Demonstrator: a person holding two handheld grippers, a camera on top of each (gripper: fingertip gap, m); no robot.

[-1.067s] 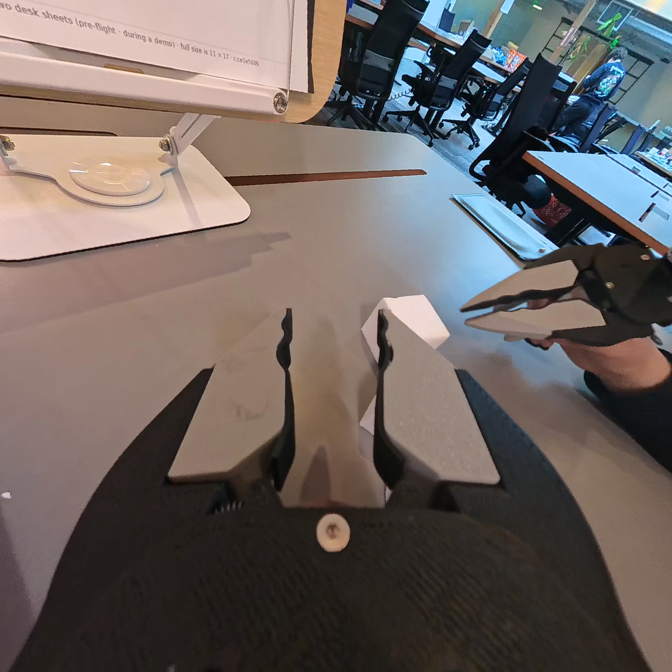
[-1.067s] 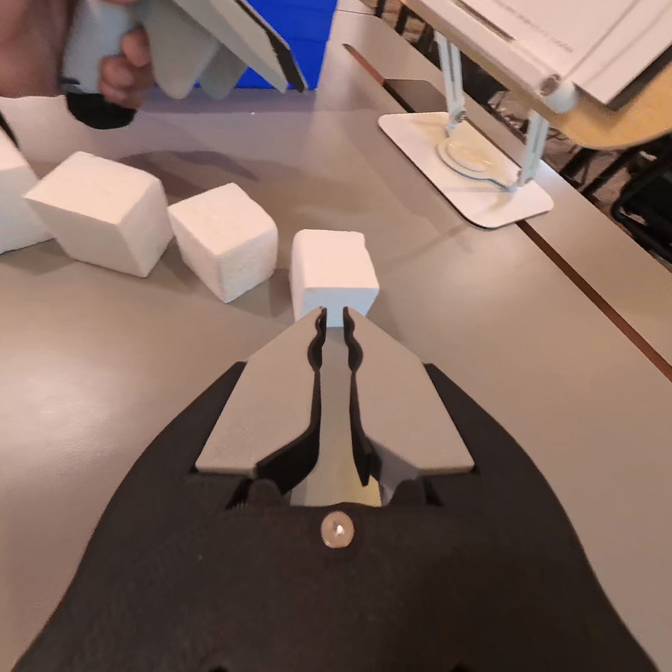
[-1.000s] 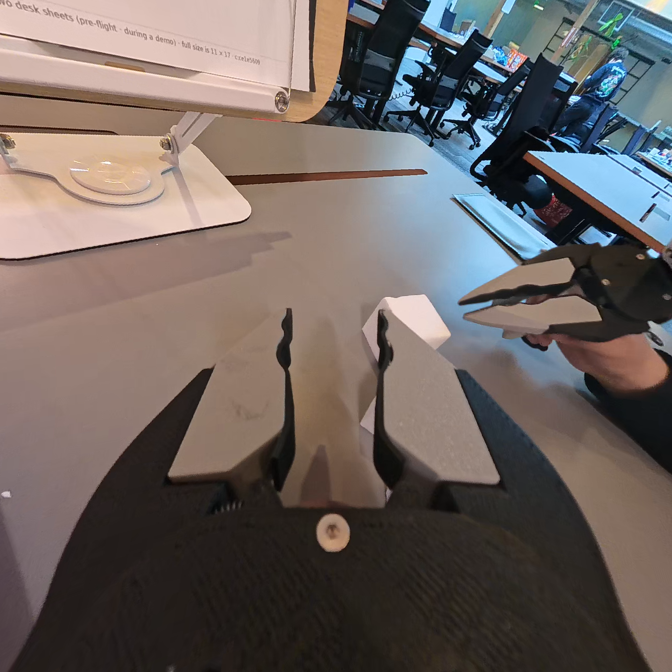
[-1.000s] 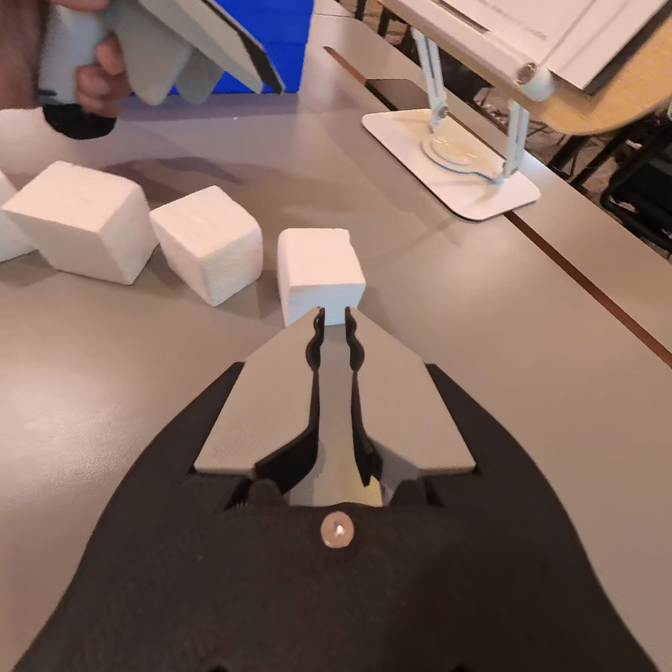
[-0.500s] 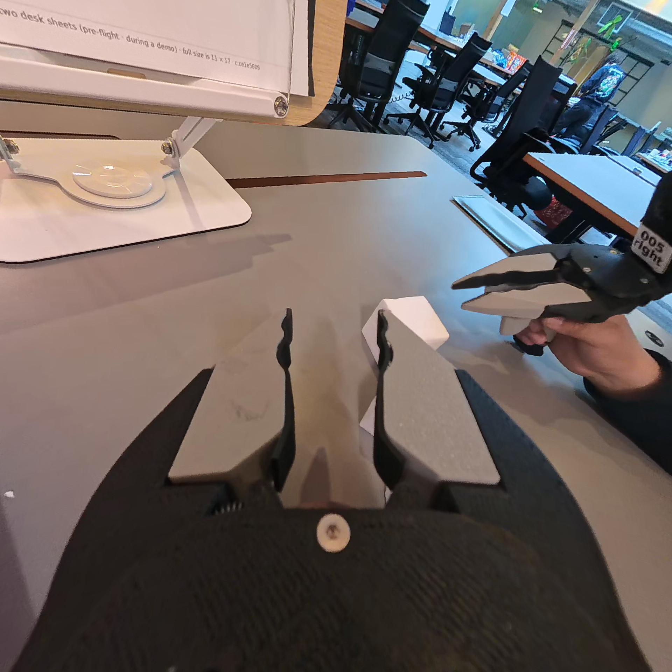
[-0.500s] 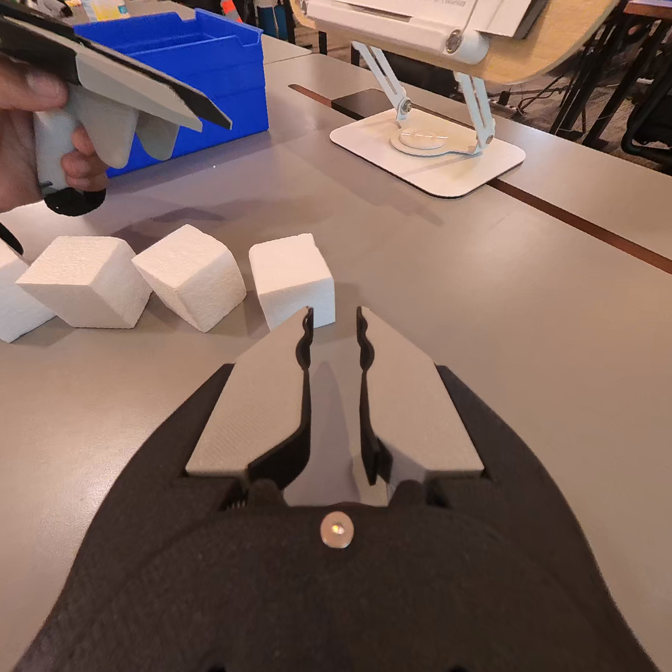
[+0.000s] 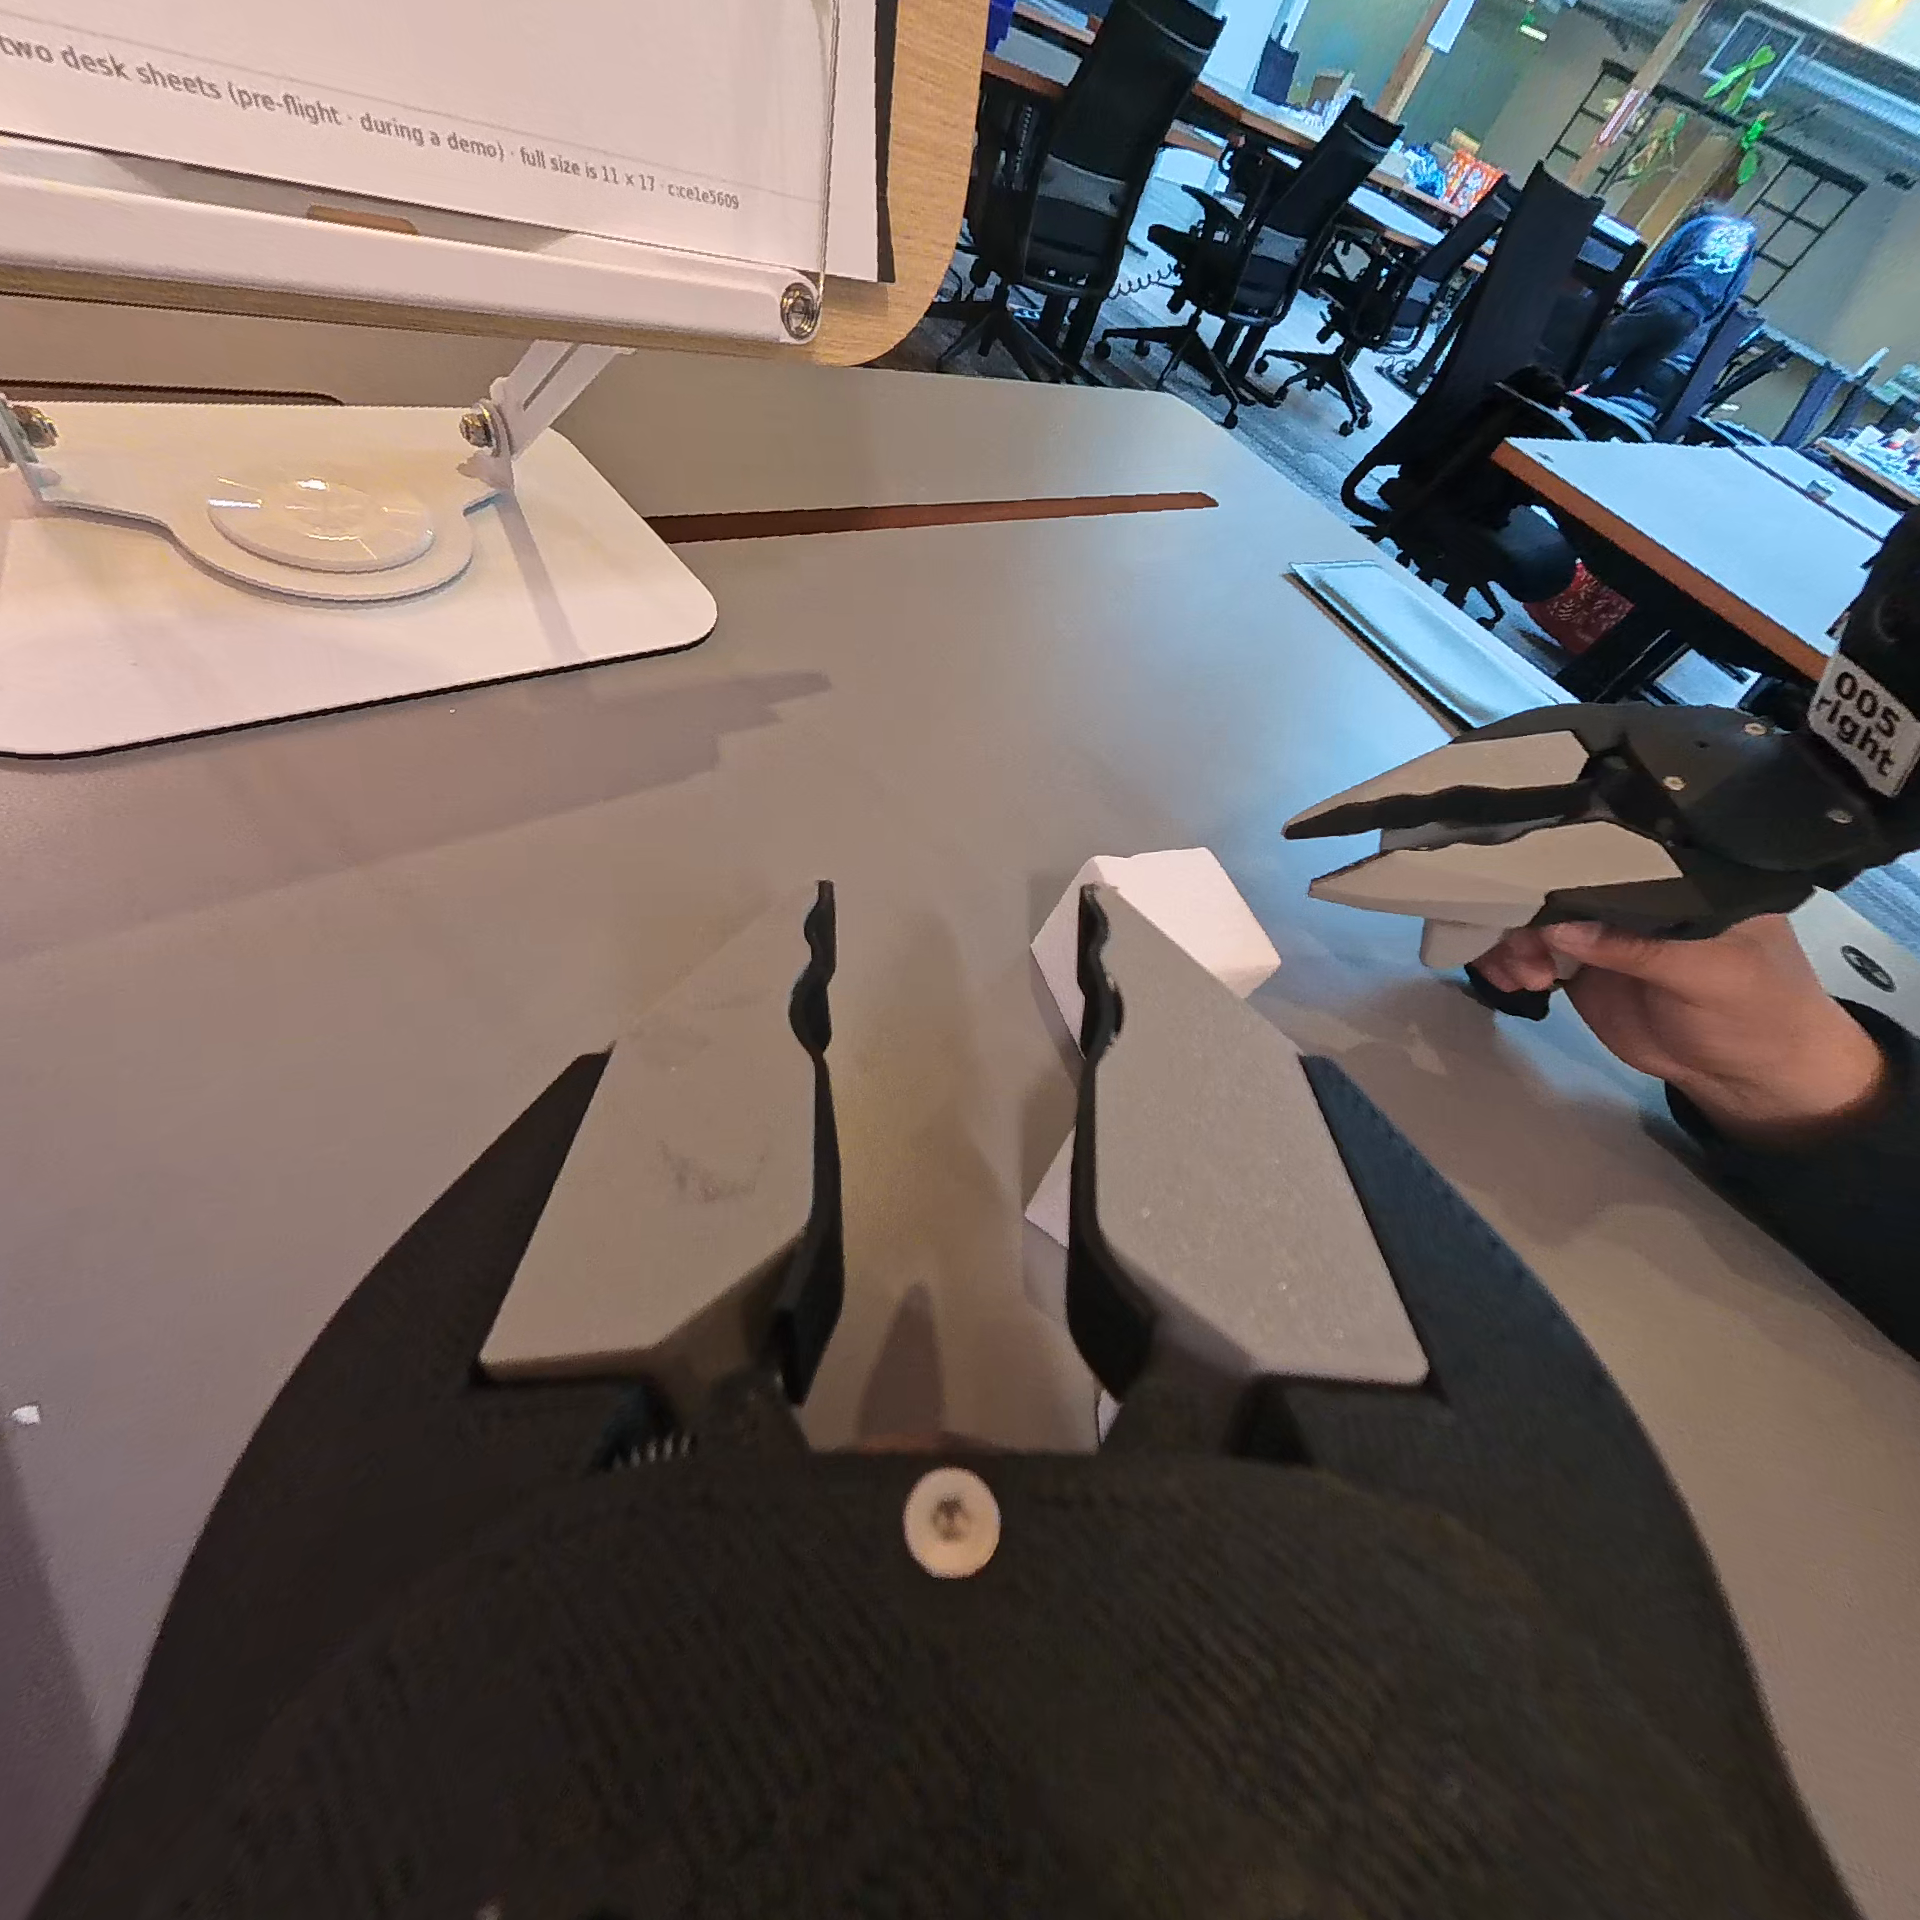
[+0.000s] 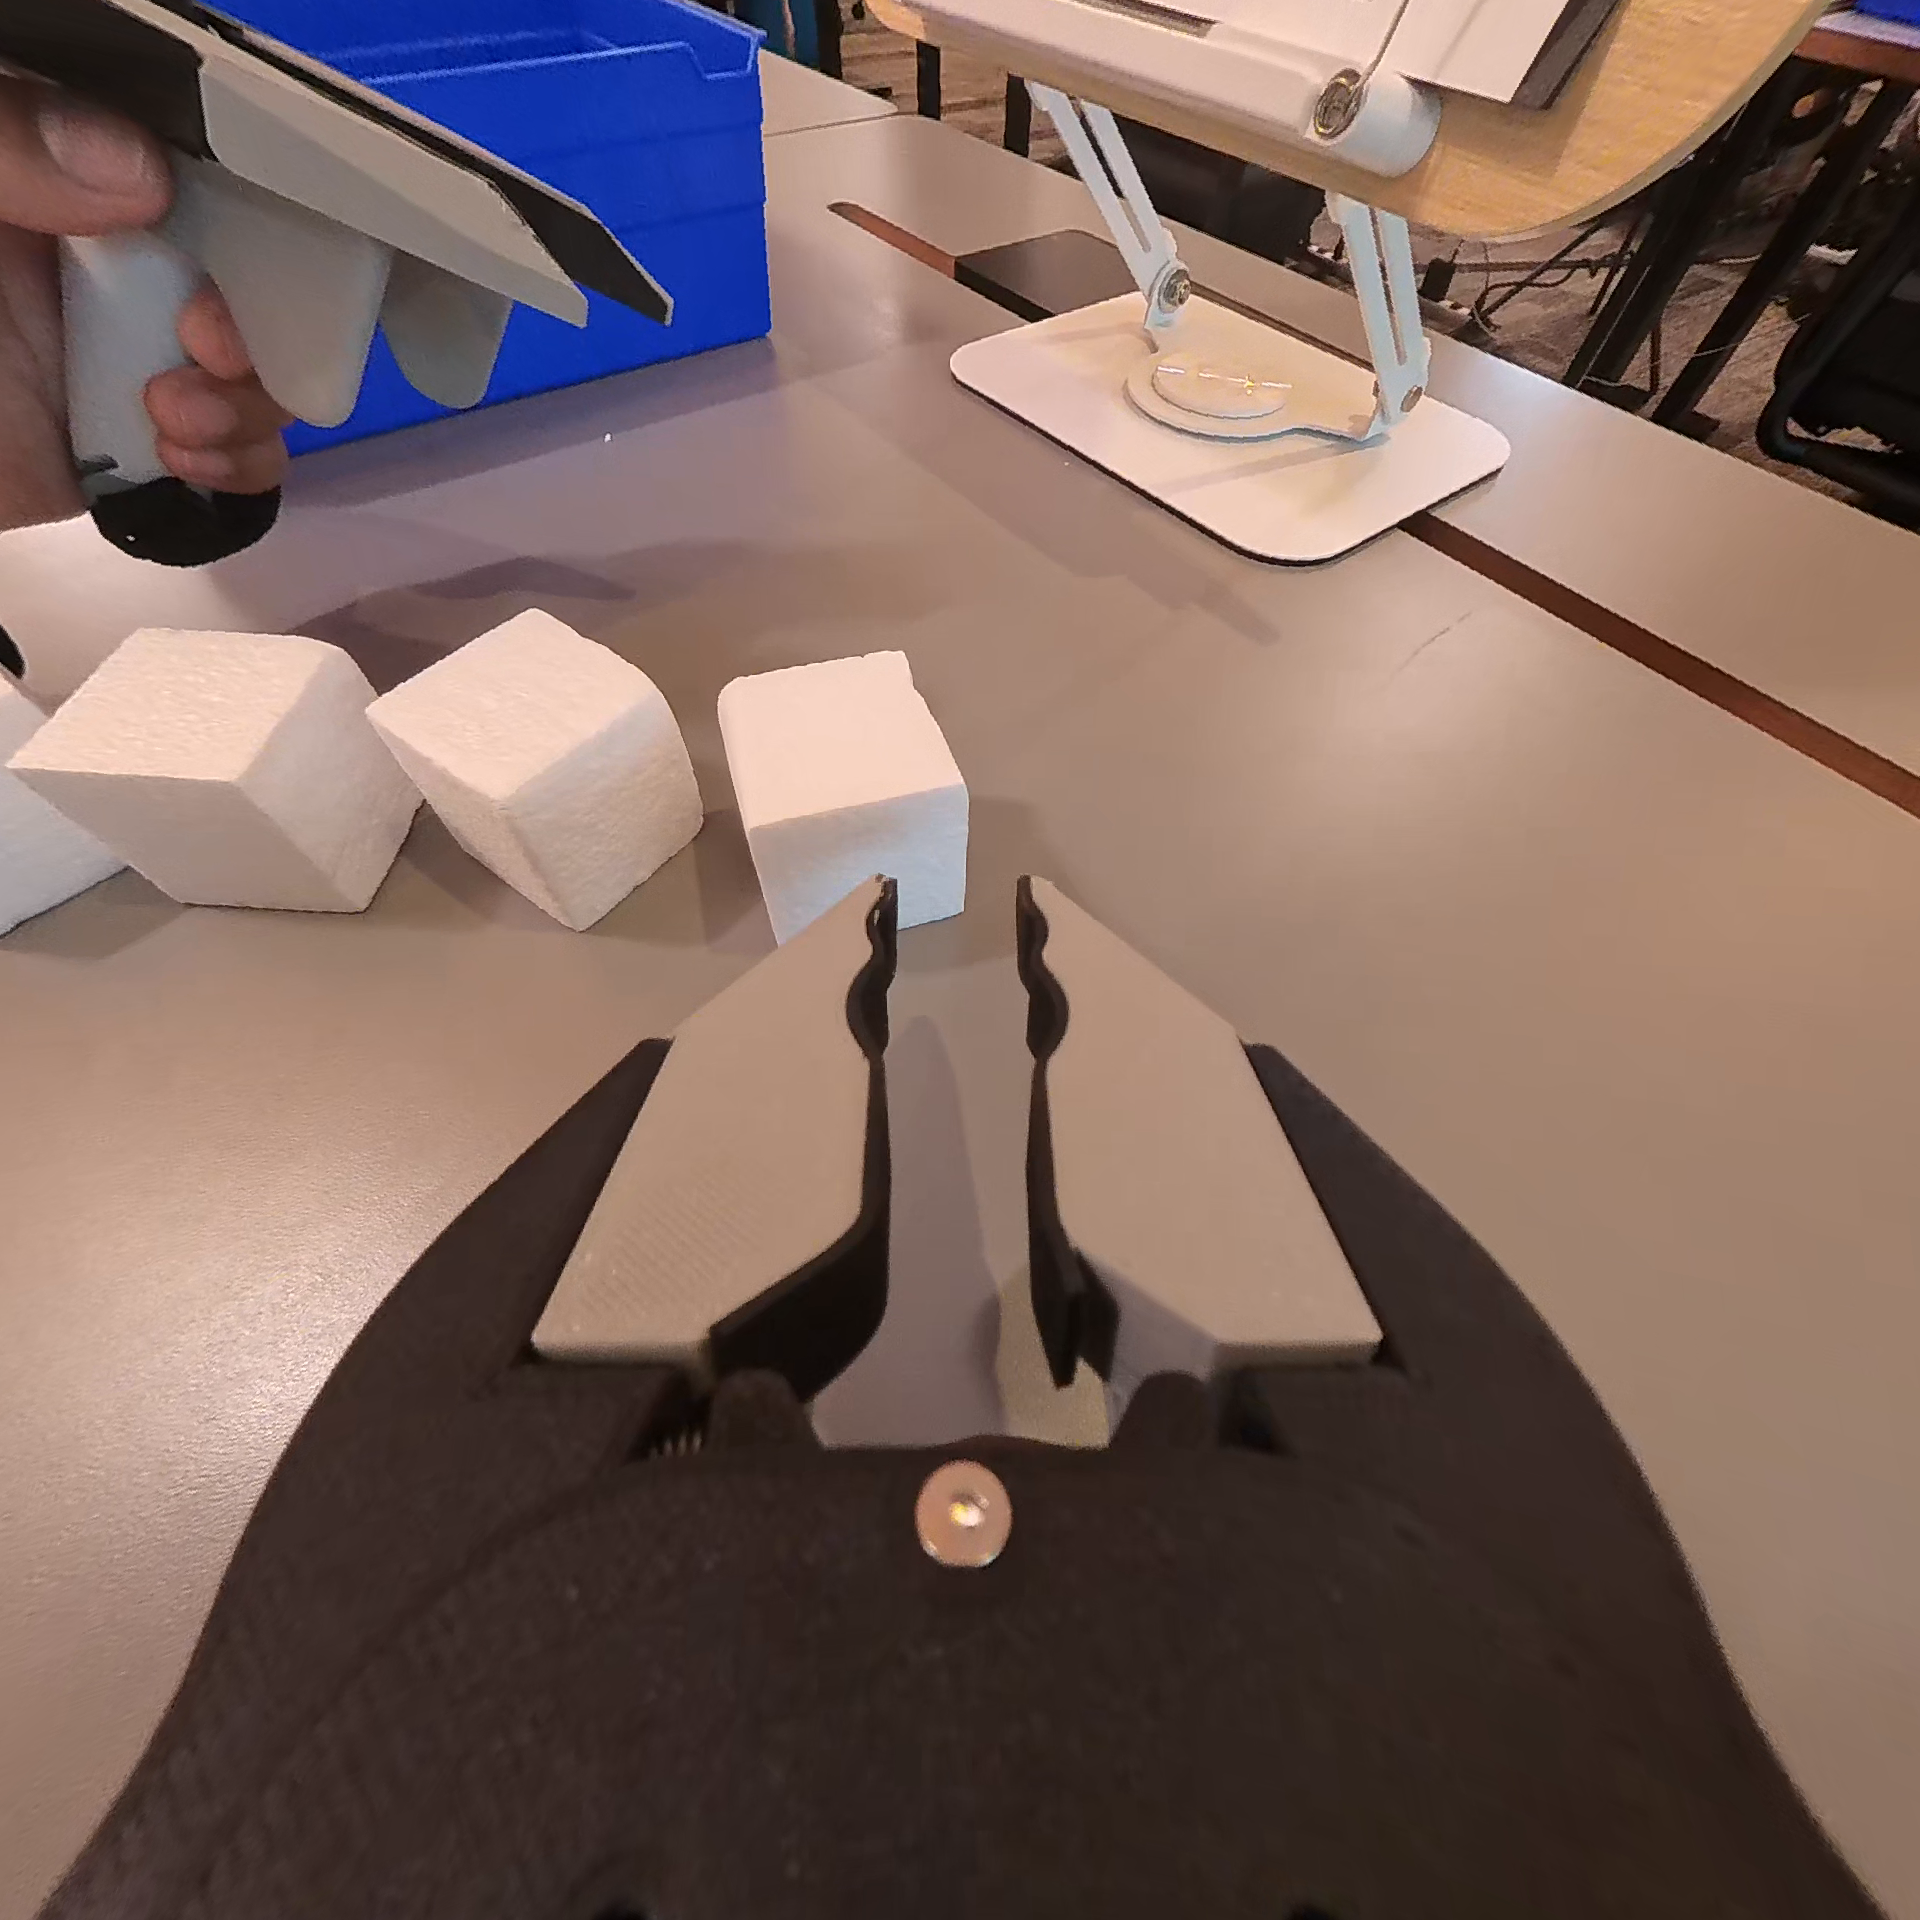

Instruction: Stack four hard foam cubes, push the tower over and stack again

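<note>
Three white foam cubes lie in a row on the grey table (image 8: 1403, 987): the nearest cube (image 8: 842, 769), a tilted middle cube (image 8: 540, 748) and a left cube (image 8: 208, 769). Part of another cube (image 8: 31, 831) shows at the left edge. My right gripper (image 8: 954, 899) is open and empty, its tips just short of the nearest cube and a little to its right. My left gripper (image 7: 956, 935) is open and empty above the table. One cube (image 7: 1174, 935) sits half hidden behind its right finger. The right gripper (image 7: 1304, 860) shows beyond that cube. The left gripper (image 8: 623, 291) hovers over the row.
A white tilting stand (image 8: 1226, 447) with a wooden board stands at the back of the table; it also shows in the left wrist view (image 7: 312, 582). A blue bin (image 8: 582, 135) sits behind the cubes. Office chairs (image 7: 1247, 260) and other desks stand beyond the table's far edge. Tip to tip, the grippers are about 15 cm apart. To the nearest cube (image 8: 842, 769): right tips about 4 cm, left tips about 11 cm. The left camera catches it too, in the left wrist view (image 7: 1211, 907).
My right gripper has opened wider, drawn back from the nearest cube and swung a little to its right. My left gripper has hardly moved. The cubes lie where they were.
</note>
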